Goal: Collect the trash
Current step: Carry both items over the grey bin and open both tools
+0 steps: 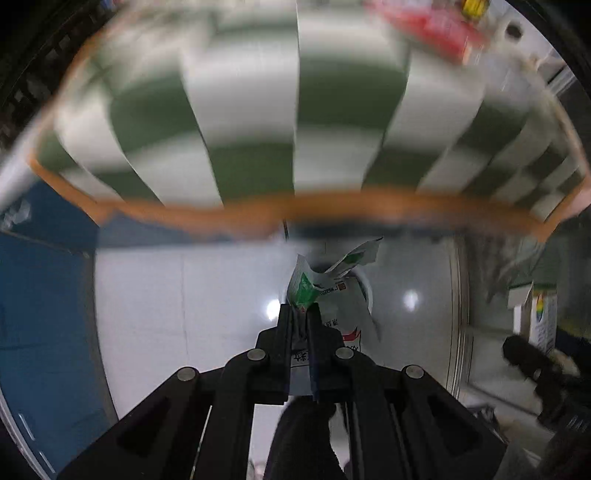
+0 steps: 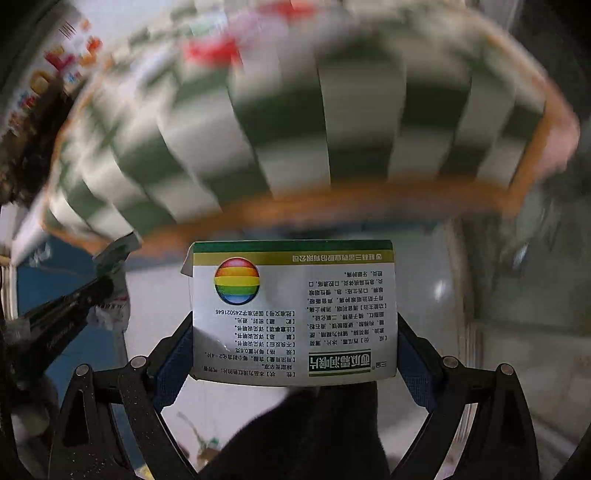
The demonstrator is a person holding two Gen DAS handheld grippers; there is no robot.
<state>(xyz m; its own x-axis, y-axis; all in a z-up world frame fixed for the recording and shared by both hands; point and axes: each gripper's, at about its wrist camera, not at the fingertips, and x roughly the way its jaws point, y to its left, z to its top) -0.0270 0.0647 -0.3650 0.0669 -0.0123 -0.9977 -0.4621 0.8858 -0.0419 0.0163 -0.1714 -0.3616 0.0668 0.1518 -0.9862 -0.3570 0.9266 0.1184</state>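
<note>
My left gripper [image 1: 300, 310] is shut on a crumpled white and green wrapper [image 1: 332, 284], held out over a pale floor below the table edge. My right gripper [image 2: 295, 325] is shut on a white medicine box [image 2: 295, 314] with a rainbow ball logo and a green band, gripped by its two sides. The box also shows at the right edge of the left wrist view [image 1: 539, 317]. The left gripper with its wrapper shows at the left of the right wrist view [image 2: 74, 306]. Both views are blurred by motion.
A table with a green and white checked cloth [image 1: 295, 110] and an orange rim [image 1: 332, 210] fills the top of both views. Red packaging [image 1: 428, 26] lies at its far right. A blue surface [image 1: 44, 295] is at the left, glossy pale floor [image 1: 166, 314] below.
</note>
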